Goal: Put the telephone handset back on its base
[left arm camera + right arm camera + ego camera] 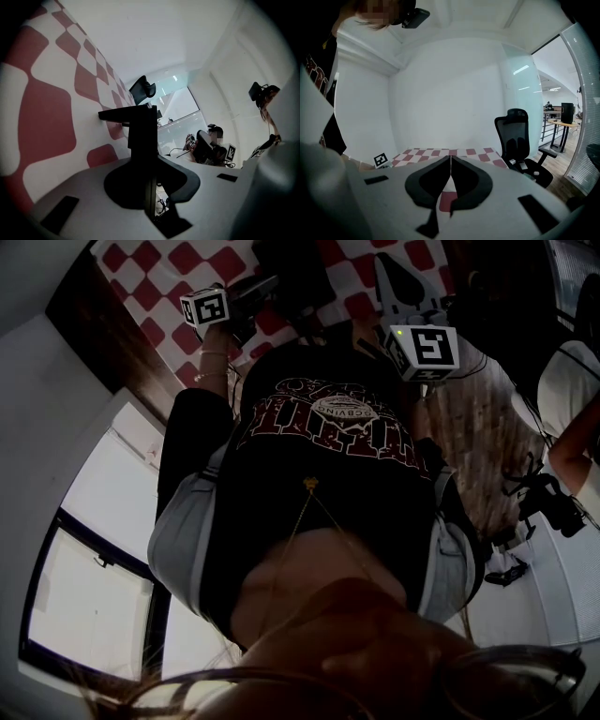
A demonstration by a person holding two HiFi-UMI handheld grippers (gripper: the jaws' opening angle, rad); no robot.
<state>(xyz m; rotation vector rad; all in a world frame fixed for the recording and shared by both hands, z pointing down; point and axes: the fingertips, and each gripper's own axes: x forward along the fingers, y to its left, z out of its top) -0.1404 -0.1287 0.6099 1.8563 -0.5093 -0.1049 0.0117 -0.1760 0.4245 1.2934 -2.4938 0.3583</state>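
In the left gripper view my left gripper [149,161] is shut on a long black thing with a flat crosspiece on top, seemingly the telephone handset [140,126], which sticks out beyond the jaws. The head view shows that gripper [255,289] raised over the red-and-white checkered tablecloth [169,259]. My right gripper [450,159] is shut with its tips touching and nothing between them. It hangs over the same cloth [440,152], and the head view shows it [389,263] to the right. No telephone base shows in any view.
The head view looks down my own dark printed shirt [319,427]. A black office chair [518,136] stands past the table's right end, on a wooden floor [478,437]. Another person [572,390] stands at the right. White walls surround the table.
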